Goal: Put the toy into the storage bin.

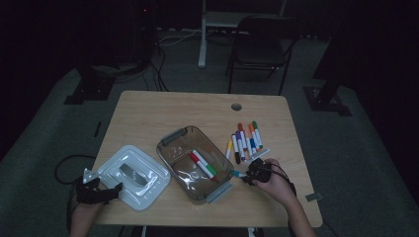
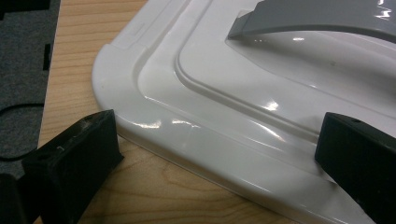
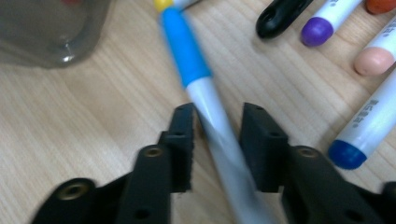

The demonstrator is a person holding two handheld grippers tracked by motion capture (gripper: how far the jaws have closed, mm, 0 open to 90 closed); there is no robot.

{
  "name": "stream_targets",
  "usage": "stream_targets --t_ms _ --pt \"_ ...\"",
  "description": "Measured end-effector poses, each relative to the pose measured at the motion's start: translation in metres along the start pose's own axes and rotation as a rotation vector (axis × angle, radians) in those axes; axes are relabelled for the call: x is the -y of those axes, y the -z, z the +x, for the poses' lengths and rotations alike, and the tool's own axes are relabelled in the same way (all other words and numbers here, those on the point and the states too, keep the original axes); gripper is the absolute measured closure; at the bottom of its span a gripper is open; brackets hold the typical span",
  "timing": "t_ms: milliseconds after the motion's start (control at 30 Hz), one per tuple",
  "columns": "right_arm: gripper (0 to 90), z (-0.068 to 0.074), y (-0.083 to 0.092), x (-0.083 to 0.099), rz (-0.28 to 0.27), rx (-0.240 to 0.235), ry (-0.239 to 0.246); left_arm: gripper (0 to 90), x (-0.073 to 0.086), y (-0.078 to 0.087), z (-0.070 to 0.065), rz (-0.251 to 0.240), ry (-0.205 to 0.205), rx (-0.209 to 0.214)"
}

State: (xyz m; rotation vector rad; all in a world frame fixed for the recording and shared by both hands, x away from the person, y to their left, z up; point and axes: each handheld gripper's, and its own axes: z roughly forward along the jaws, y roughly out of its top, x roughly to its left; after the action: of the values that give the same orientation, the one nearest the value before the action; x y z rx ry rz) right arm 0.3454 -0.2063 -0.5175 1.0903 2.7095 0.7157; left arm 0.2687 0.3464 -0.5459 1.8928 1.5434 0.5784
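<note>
Near the desk's front right corner the right gripper point(image 3: 215, 140) has its jaws narrowed around the blue-capped marker point(image 3: 205, 100) but not squarely clamped — lifted now, it could swivel or slip out short of the clear bin point(image 1: 195, 163); the left gripper point(image 2: 210, 154) gapes wide, holding nothing, at the white lid point(image 2: 261, 93).

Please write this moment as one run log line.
right tongs: closing around light-blue marker | left tongs: open at white lid | box: two markers inside

Your pale wood-grain tabletop point(image 3: 70, 116) looks matt. The white plastic lid point(image 2: 243, 107) is glossy, with a duller grey handle point(image 2: 317, 18). The light-blue-capped marker point(image 3: 196, 79) reads as smooth plastic; the smoky clear plastic bin point(image 1: 195, 163) shines.
</note>
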Motion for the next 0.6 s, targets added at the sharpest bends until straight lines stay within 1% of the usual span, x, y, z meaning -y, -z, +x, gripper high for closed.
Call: stream_targets --t_ms 33,67,100,200,233,267,300,333,367,400,433,467,500,600 --pt "67.5 0.000 0.000 0.000 0.000 0.000 0.000 0.5 0.000 0.000 0.000 0.000 0.000 0.000" --pt "70.2 0.001 0.001 0.001 0.004 0.004 0.007 0.5 0.000 0.000 0.000 0.000 0.001 0.000" --pt "75.4 0.006 0.002 0.003 0.014 0.015 0.005 0.5 0.000 0.000 0.000 0.000 0.000 0.000" --pt "76.5 0.010 0.004 0.005 0.022 -0.026 -0.001 0.5 0.000 0.000 0.000 0.000 0.000 0.000" --pt "76.5 0.010 0.004 0.005 0.022 -0.026 -0.001 0.5 0.000 0.000 0.000 0.000 0.000 0.000" --pt "76.5 0.011 0.004 0.006 0.024 -0.039 -0.008 0.5 0.000 0.000 0.000 0.001 0.000 0.000" --pt "76.6 0.010 0.006 0.008 0.031 -0.061 -0.043 0.5 0.000 0.000 0.000 0.000 0.000 0.000" --pt "76.6 0.010 0.007 0.008 0.028 -0.069 -0.059 0.5 0.000 0.000 0.000 0.000 0.000 0.000" --pt "76.6 0.008 0.010 0.009 0.023 -0.079 -0.085 0.5 0.000 0.000 0.000 0.000 0.000 0.000" --pt "76.6 0.007 0.012 0.010 0.011 -0.082 -0.099 0.5 0.000 0.000 0.000 0.000 0.000 0.000" --pt "76.6 0.007 0.012 0.010 0.011 -0.082 -0.099 0.5 0.000 0.000 0.000 0.000 0.000 0.000" --pt "76.6 0.006 0.015 0.011 -0.001 -0.081 -0.110 0.5 0.000 0.000 0.000 0.000 0.000 0.000" --pt "76.6 0.003 0.024 0.012 -0.030 -0.084 -0.148 0.5 0.000 0.000 0.000 0.000 0.000 0.000" --pt "76.6 0.001 0.037 0.012 -0.069 -0.093 -0.183 0.5 0.000 0.000 0.000 0.000 0.000 0.000"
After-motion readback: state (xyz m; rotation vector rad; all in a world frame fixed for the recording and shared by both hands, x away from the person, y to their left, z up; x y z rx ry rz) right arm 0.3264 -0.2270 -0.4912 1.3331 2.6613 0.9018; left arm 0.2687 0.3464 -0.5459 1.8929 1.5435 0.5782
